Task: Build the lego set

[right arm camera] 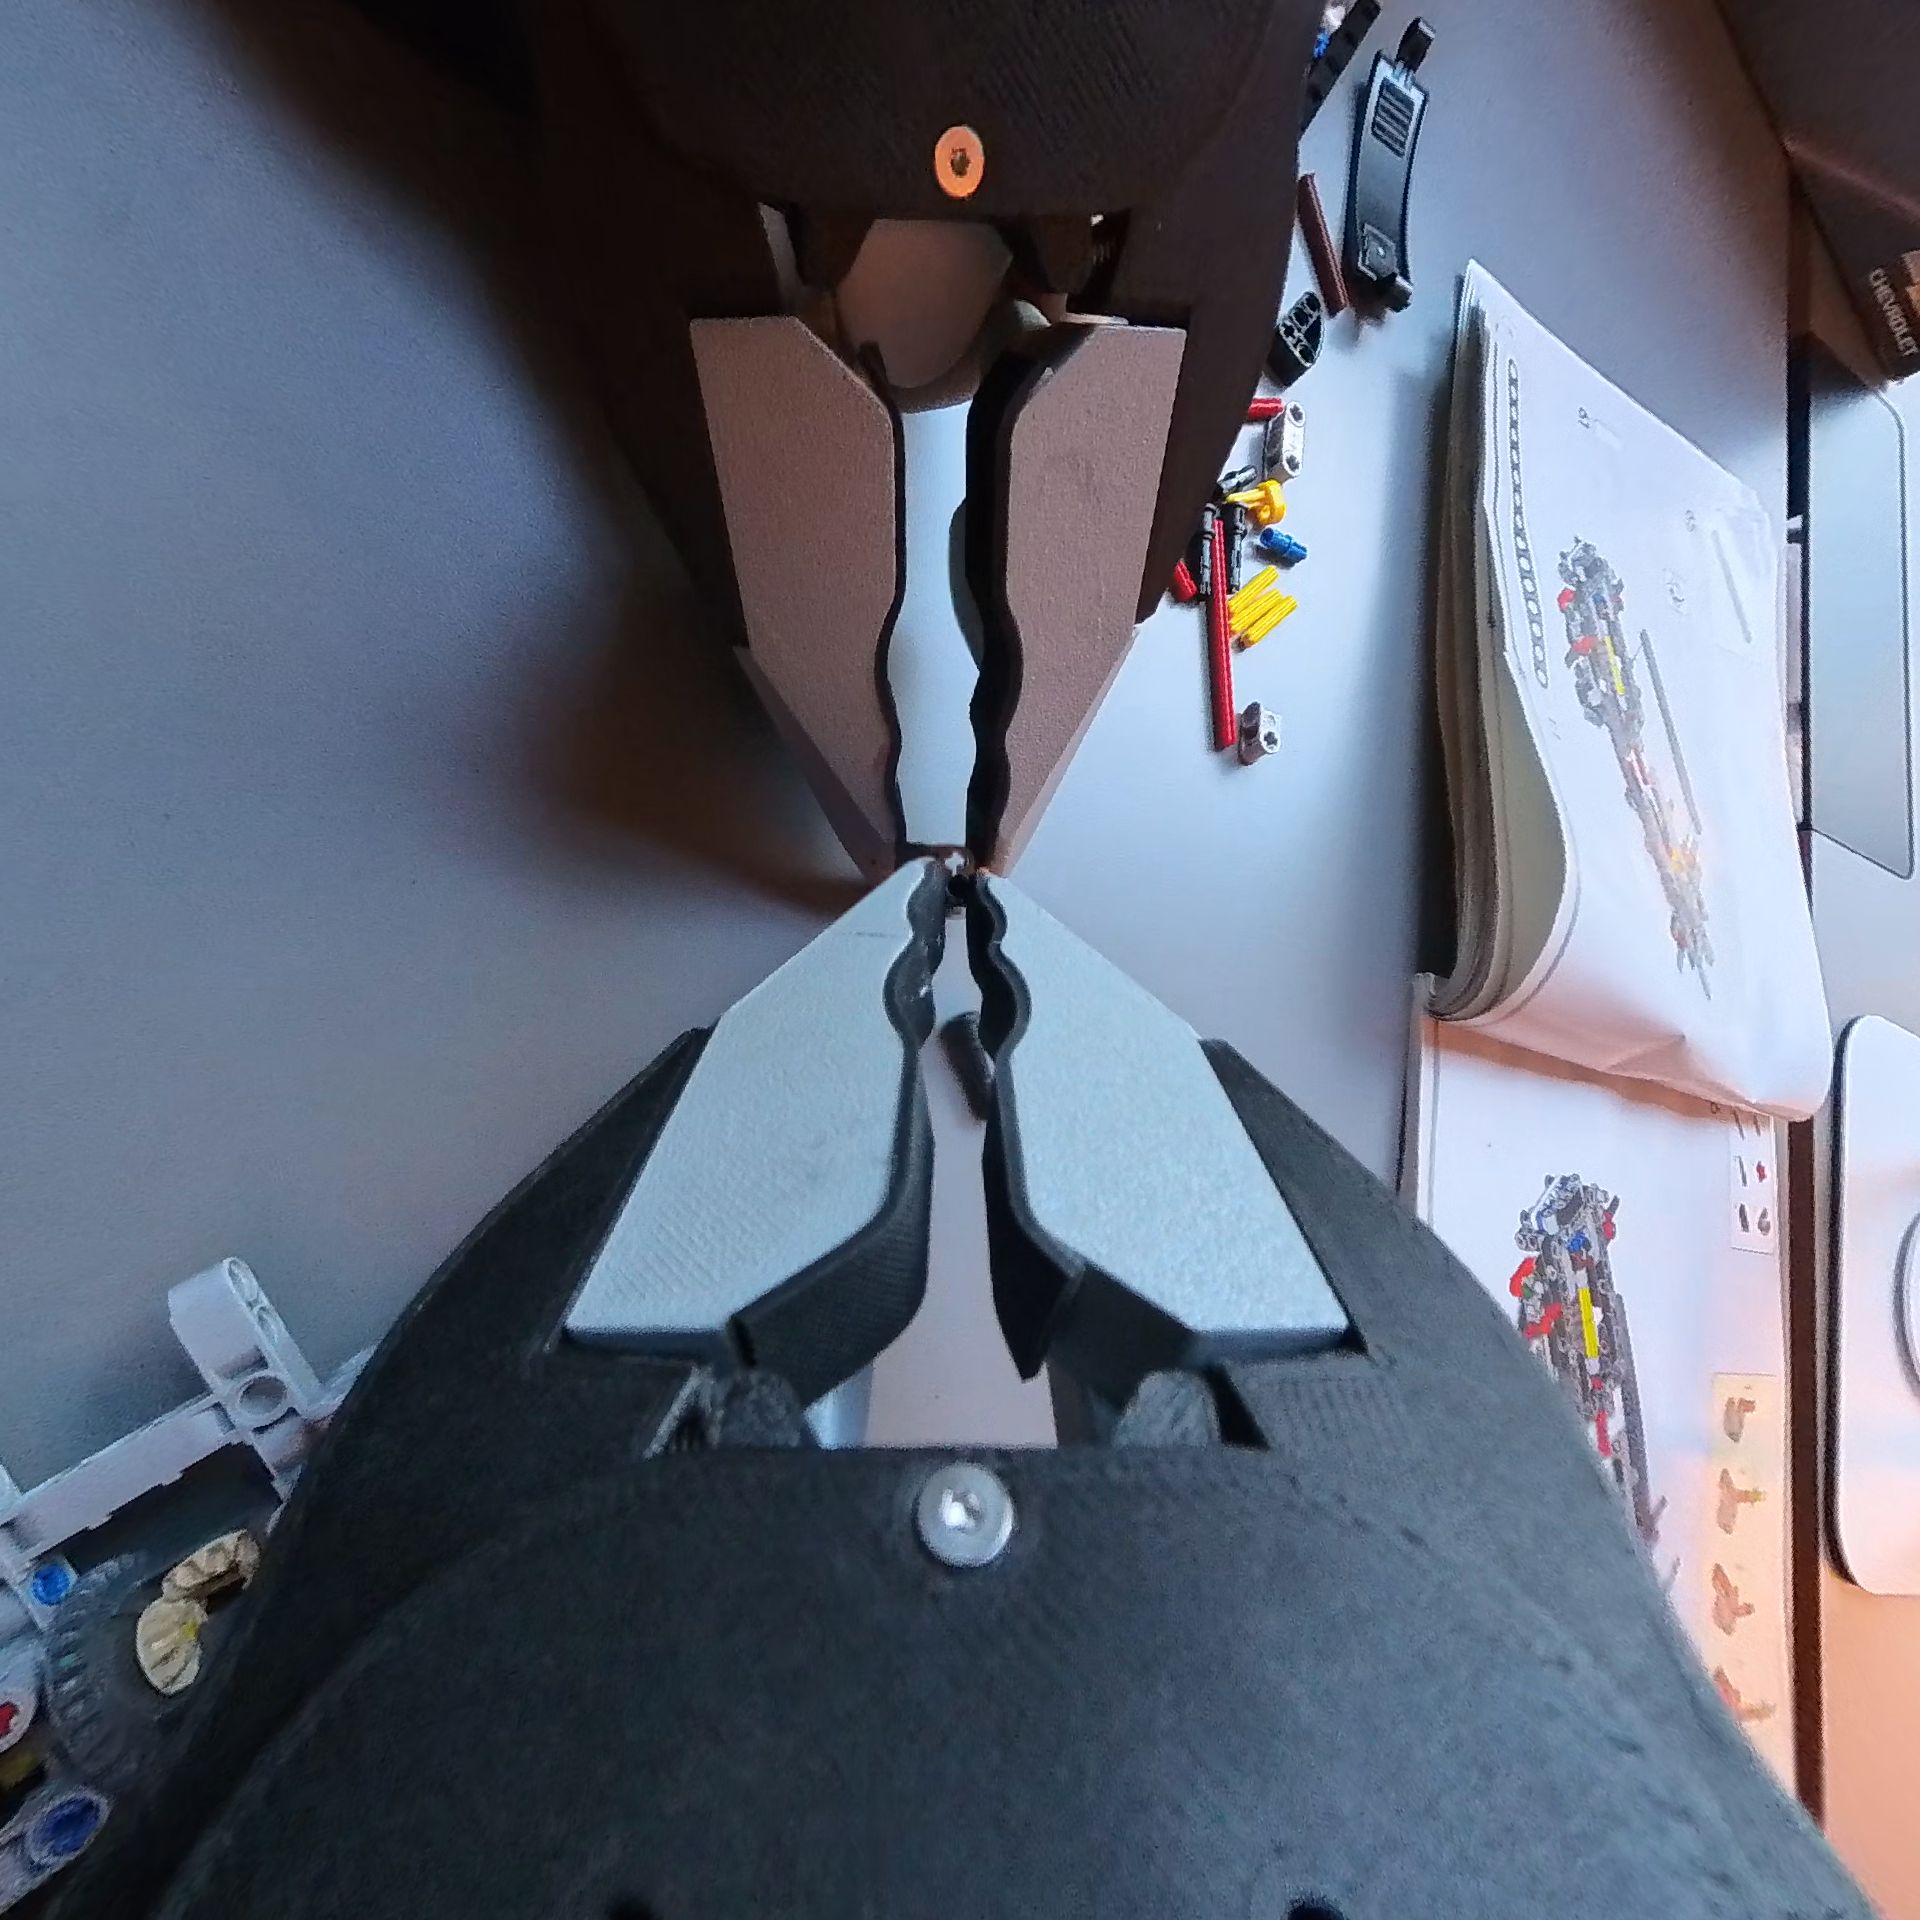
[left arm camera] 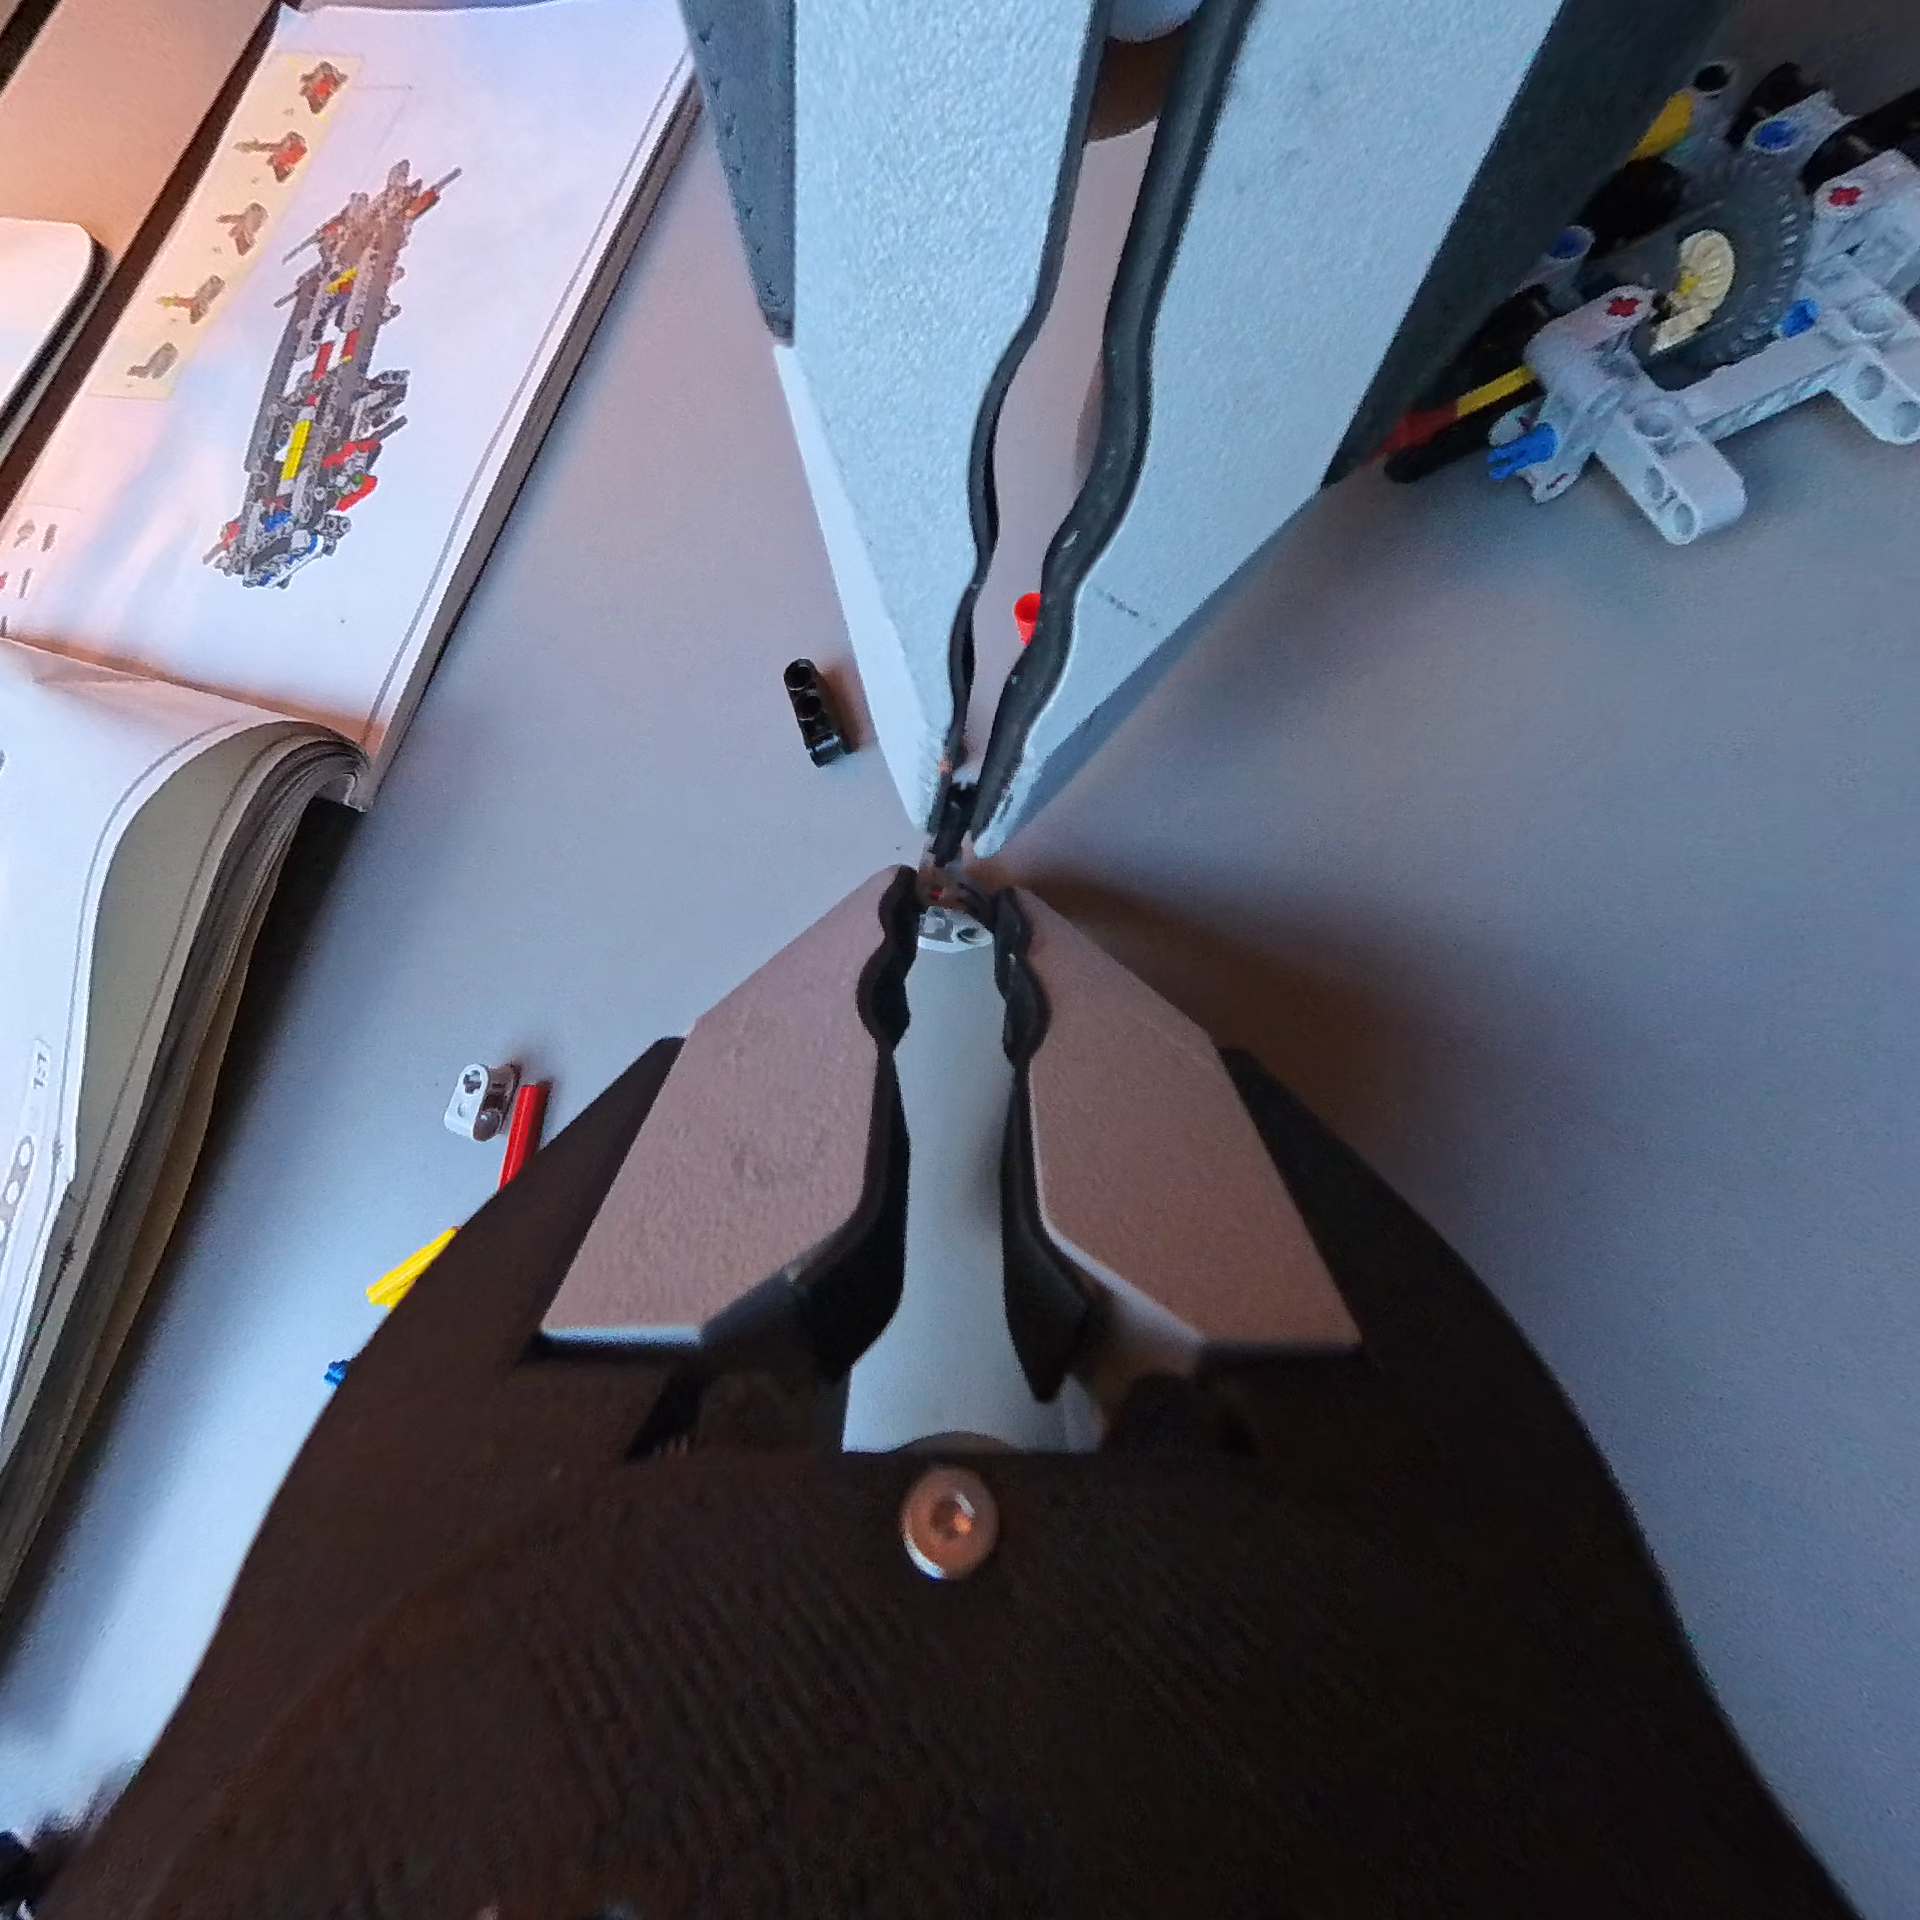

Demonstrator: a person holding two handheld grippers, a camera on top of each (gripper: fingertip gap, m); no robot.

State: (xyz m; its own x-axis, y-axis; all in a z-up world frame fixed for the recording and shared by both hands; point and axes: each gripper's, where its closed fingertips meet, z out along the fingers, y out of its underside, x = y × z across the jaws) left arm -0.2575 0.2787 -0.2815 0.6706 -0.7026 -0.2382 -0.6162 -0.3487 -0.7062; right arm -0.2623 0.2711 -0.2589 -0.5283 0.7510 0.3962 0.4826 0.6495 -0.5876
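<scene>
While the two tools meet tip to tip above a grey desk, the left tool, with brown fingers, is clenched on a small light-grey connector piece, its black wavy pads pressing the piece from either side. The right tool, with pale grey fingers, faces it from the opposite side and pinches a small black pin at its very tips; the pin's free end points at the grey connector and sits right against it, though the exact contact is too small to make out.

On the desk just beside the right tool's fingers lies a black two-hole connector, and a red peg shows between those fingers farther back. Near the left tool lie a light-grey connector, a red axle and yellow axles; the right wrist view shows more loose red, yellow, blue and black parts clustered there. An open instruction booklet lies at the desk's edge, its pages showing a build diagram. A partly built assembly of pale grey beams with a dark gear and a tan bevel gear stands behind the right tool.
</scene>
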